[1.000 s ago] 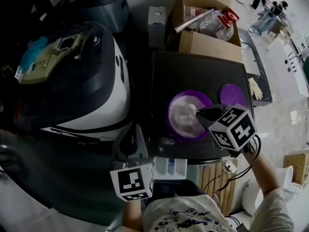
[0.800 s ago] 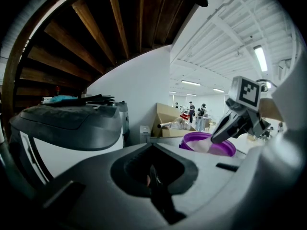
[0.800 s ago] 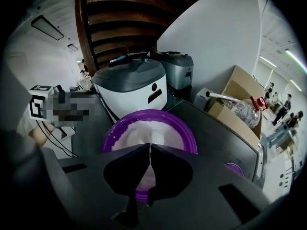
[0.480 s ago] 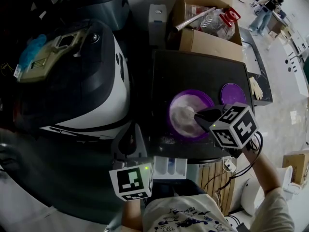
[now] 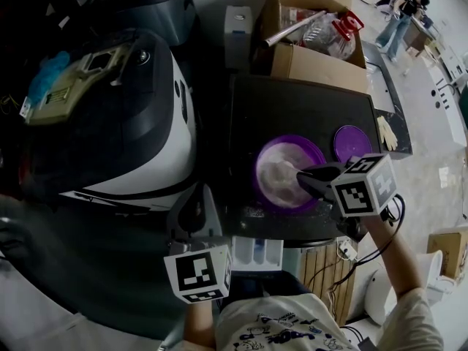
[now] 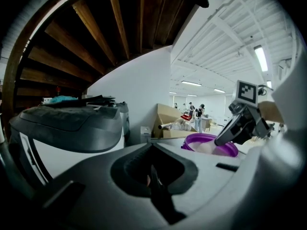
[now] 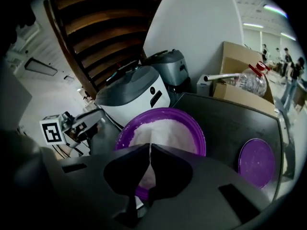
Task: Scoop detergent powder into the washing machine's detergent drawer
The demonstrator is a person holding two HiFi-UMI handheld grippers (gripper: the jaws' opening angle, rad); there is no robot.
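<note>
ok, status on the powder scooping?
Left gripper shut, empty, beside the open white detergent drawer. Right gripper shut on a white scoop, dipped in white powder in the round purple tub. Nothing seen blocking tub-to-drawer.

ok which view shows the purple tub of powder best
Right gripper view: the purple tub sits large, powder plain. Head view shows it small, partly under the right gripper. Left gripper view shows mainly its rim side-on.
</note>
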